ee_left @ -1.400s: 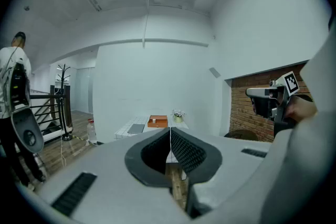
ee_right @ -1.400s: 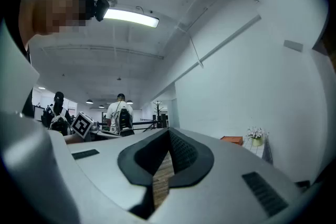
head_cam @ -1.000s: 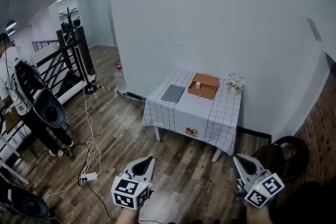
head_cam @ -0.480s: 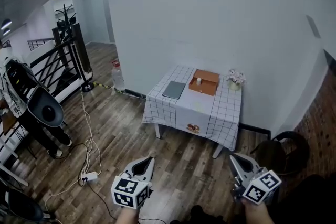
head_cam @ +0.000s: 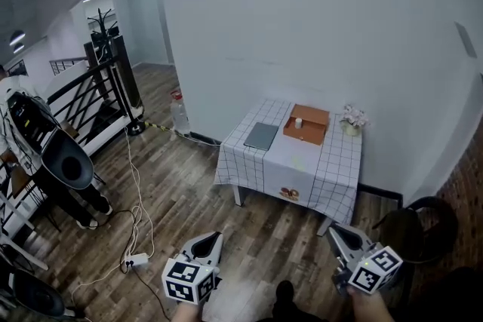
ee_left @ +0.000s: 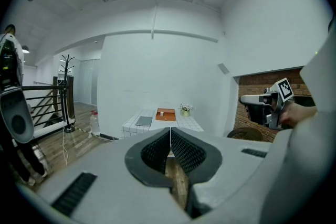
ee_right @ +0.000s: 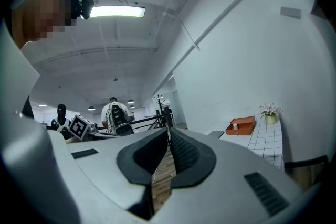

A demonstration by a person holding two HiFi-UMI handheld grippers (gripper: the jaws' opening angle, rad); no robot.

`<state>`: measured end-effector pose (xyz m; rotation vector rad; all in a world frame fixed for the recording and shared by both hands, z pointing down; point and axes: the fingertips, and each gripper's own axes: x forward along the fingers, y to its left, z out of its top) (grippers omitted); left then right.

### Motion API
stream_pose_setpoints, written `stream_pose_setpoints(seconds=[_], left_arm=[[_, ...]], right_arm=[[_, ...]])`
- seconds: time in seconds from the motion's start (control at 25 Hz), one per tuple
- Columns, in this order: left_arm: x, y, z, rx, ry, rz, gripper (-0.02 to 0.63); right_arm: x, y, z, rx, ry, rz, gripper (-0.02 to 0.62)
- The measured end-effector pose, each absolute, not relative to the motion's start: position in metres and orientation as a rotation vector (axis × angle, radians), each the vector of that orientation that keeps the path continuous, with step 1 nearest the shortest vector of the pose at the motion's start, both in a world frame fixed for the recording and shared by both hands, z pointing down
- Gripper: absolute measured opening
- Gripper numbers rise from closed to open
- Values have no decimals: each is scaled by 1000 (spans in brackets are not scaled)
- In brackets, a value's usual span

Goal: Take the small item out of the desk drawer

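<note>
While both grippers hang low over the wood floor (head_cam: 249,237), well apart from the table (head_cam: 290,166), nothing is held. Left gripper (head_cam: 212,237): clenched, and in its own view (ee_left: 169,130) the ribbed pads meet with nothing between them. Right gripper (head_cam: 335,231): jaws opening, though in its own view (ee_right: 168,130) the tips are all but touching and the gap is empty. Each gripper is in a hand at the bottom edge, marker cube toward the camera.

The table stands against the white wall under a checked cloth. On top is an open orange box (head_cam: 308,124), with the white item (head_cam: 298,122) standing upright at the box's left side; how deep it sits cannot be told. A grey pad (head_cam: 261,136) lies flat just left of the box, not touching it. Flowers (head_cam: 351,119) in a small pot are just right of the box, near the wall.

A bottle (head_cam: 179,113) stands on the floor left of the table, by the wall. A cable (head_cam: 134,200) trails across the floor to a power strip near the left gripper. A person (head_cam: 34,136) with a backpack stands at far left beside a black railing (head_cam: 90,87).
</note>
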<state>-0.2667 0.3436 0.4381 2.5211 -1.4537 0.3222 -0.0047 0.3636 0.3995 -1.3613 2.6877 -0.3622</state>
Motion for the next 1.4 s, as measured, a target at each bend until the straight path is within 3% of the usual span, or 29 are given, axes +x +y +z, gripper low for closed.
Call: stream_pose_setpoints(seconds=[0.96, 1.4], left_arm=[[-132, 96, 460, 2509, -1349, 462, 12], [-128, 19, 480, 2496, -1325, 418, 12]], right_arm=[[104, 129, 430, -1297, 2664, -493, 15], [111, 67, 438, -1337, 2689, -527, 15]])
